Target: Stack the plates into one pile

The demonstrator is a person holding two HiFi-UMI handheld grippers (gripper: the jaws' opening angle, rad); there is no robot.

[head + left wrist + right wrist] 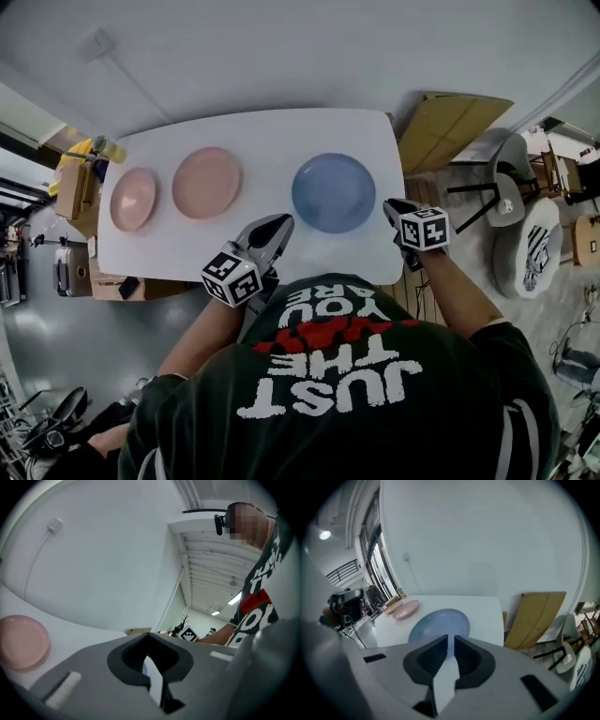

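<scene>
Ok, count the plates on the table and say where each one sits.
3. A small pink plate at the table's left end, a larger pink plate just right of it, and a blue plate right of centre. None looks hidden.

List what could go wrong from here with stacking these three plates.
1. The blue plate lies flat on the table, so a pinch on its thin rim may slip.
2. The small pink plate sits near the table's left edge, and a nudge could push it off.
3. It looks smaller than the big pink plate. Placed underneath, it may make the pile wobble.
</scene>
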